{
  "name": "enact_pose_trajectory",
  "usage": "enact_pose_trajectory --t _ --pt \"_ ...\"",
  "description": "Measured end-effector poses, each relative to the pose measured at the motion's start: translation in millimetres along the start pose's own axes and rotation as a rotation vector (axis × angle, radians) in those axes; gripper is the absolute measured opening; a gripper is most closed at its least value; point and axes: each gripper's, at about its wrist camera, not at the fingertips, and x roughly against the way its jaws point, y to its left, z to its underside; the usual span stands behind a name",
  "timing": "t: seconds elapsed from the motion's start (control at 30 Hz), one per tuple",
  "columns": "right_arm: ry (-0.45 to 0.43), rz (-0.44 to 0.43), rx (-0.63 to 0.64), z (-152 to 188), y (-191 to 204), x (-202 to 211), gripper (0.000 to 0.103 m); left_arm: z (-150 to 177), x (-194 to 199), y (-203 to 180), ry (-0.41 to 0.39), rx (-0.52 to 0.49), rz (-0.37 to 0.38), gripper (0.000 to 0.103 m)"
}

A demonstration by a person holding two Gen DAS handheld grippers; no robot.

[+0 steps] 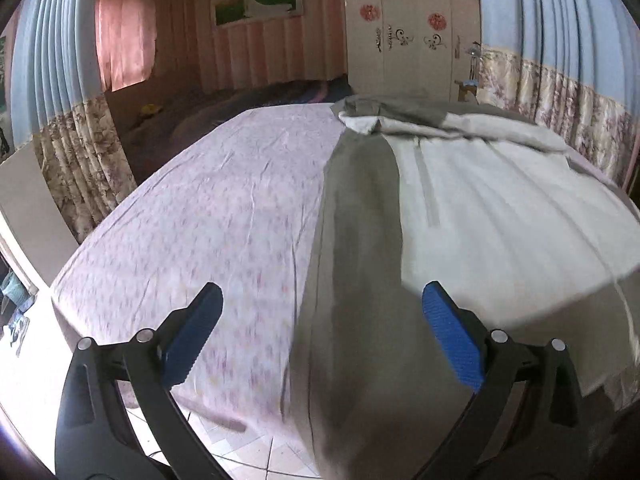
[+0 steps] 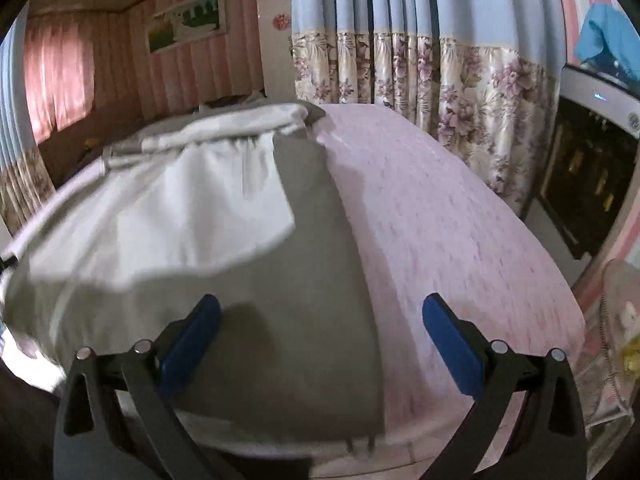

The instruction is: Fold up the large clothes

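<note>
Though blurred, the garment (image 1: pixel 360 240) overhangs the bed (image 1: pixel 200 220), hem unseen.

No writing, label, brand or number is legible anywhere in either view.

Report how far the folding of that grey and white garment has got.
Done: the garment lies spread on the pink bedsheet, with a white part laid over the grey. In hand: nothing; the left gripper and right gripper are both open and empty. Left: the remaining folds into a compact shape.
</note>
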Motion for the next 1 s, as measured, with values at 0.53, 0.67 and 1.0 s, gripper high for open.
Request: enact_pose_trajectory --t 0.53,0.67,1.0 --pt "-0.034 -0.028 0.036 25.7 11.7 12.1 0.028 26.4 14.3 -1.1 -0.027 0.030 0.026 0.099" --pt "-0.016 -0.050 0.021 21.5 8.1 10.7 0.025 30.3 11.2 2.1 -0.008 0.040 0.031 0.099" --pt "-0.020 -0.057 0.014 23.4 8.1 9.7 0.027 52.5 12.9 -10.6 0.011 0.077 0.120 0.093"
